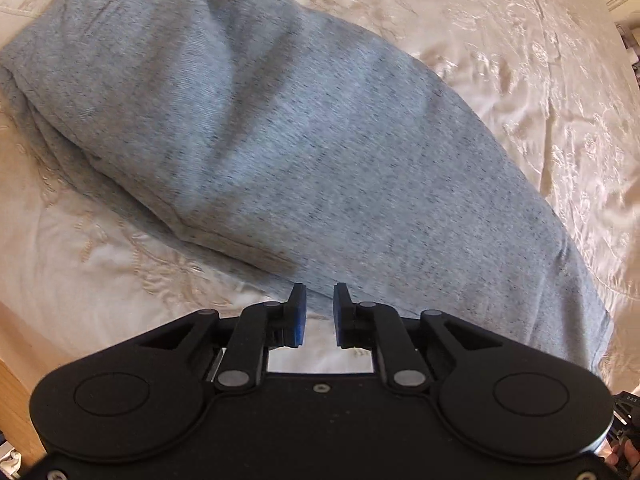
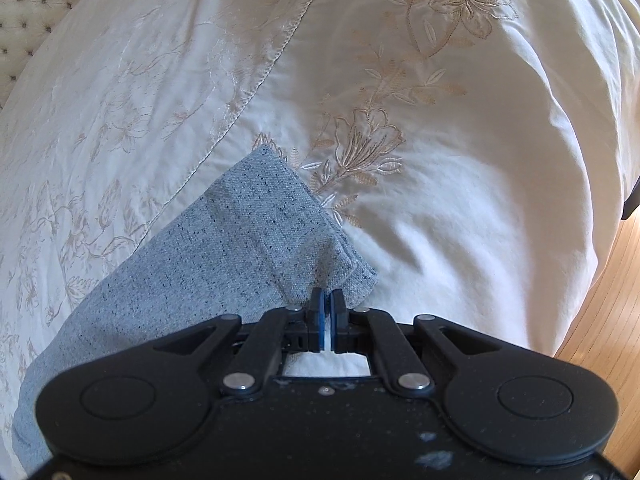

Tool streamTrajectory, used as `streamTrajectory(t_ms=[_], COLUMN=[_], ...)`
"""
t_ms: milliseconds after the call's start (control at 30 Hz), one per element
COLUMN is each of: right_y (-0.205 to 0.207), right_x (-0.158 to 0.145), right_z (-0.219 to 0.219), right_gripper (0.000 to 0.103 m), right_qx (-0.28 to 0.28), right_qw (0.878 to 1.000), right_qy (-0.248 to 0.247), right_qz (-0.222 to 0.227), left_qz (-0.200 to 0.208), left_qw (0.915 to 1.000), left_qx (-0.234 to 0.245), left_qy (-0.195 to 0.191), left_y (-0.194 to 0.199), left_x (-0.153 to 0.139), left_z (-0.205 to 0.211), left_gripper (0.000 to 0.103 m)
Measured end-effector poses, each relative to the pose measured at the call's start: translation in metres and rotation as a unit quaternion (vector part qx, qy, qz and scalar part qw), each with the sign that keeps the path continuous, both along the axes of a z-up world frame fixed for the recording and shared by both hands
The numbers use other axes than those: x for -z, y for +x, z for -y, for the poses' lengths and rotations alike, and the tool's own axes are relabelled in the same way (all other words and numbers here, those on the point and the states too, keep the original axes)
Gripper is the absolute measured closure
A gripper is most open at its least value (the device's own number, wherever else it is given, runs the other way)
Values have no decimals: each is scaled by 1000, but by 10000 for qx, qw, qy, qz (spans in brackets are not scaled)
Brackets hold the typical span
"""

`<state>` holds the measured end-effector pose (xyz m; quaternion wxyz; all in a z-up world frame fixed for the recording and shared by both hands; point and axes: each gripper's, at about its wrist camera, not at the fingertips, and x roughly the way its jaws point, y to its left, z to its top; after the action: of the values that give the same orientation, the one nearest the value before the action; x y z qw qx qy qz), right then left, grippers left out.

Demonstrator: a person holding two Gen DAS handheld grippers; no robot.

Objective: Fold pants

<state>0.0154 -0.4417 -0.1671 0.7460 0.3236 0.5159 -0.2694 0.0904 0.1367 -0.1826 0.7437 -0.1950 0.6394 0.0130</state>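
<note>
1. The bedspread (image 2: 460, 184) falls away at the right toward a wood floor (image 2: 600, 320); wide bare cream cloth lies beyond the pants.
2. One pair of heathered grey pants (image 1: 280, 140) lies on the bed, doubled over, its hemmed end (image 2: 280, 224) near the bed's edge.
3. Two claws: the left gripper (image 1: 320, 314) stands parted, holding nothing, at the pants' near edge; the right gripper (image 2: 327, 320) is nearly closed beside the hem; whether it pinches cloth, I cannot tell.

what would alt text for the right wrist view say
A black two-finger tool with blue pads, jaws nearly closed with a thin gap, sits at the hemmed end of a grey heathered knit pant leg. The leg lies on a cream bedspread embroidered with beige flowers, with wooden floor at the right edge.
</note>
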Motion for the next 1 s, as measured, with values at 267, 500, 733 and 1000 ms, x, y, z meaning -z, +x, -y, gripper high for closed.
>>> streamTrajectory(t_ms=[267,500,733,1000], right_y=[-2,-1,-3,-3], right_x=[-1,-5,-6,-4], right_z=[4,5,9,11], right_gripper=[99,99,99,99], right_qx=[-138,-326,-379,-419], right_qw=[9999,9993,9990,9988], right_qy=[66,44,104,155], right_qz=[65,148,201,192], left_qz=[-124,-455,-720,-689], left_qw=[9995,9990,9972,9966], left_qx=[261,22,-94,-456], left_qy=[-104,3,171,50], left_y=[9,18,20,16], left_x=[15,33,33,41], left_z=[49,61,75,80], left_gripper=[83,81,74,57])
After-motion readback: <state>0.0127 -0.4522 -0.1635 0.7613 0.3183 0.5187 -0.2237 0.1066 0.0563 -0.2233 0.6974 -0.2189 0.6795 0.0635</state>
